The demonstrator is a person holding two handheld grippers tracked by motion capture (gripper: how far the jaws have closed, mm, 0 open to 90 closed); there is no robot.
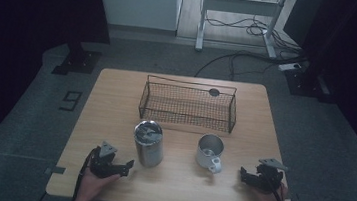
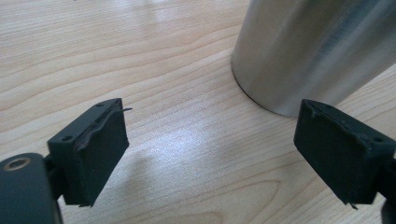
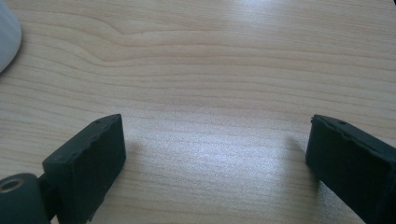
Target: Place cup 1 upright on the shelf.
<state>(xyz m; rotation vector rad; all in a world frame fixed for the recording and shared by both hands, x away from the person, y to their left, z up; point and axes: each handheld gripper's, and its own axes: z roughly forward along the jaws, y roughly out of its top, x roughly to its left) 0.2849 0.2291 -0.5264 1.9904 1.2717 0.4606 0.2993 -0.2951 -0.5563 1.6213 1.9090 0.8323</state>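
Observation:
A tall steel tumbler [image 1: 148, 142] stands upright near the middle of the wooden table [image 1: 111, 103]. To its right stands a steel mug [image 1: 210, 151] with a white handle turned toward the front edge. My left gripper [image 1: 127, 165] rests low at the front left, pointing toward the tumbler's base. In the left gripper view the jaws of my left gripper [image 2: 210, 154] stand apart over bare wood, with the tumbler [image 2: 317, 51] just beyond them at the upper right. My right gripper [image 1: 243, 173] lies at the front right, open. In the right gripper view my right gripper [image 3: 215, 158] has only wood between its jaws, and the mug [image 3: 7, 37] peeks in at the top left.
A dark wire basket [image 1: 188, 104] stands behind the two vessels, with a small black round object [image 1: 214, 91] at its far rim. A white desk frame [image 1: 238, 16] and cables lie on the floor beyond the table.

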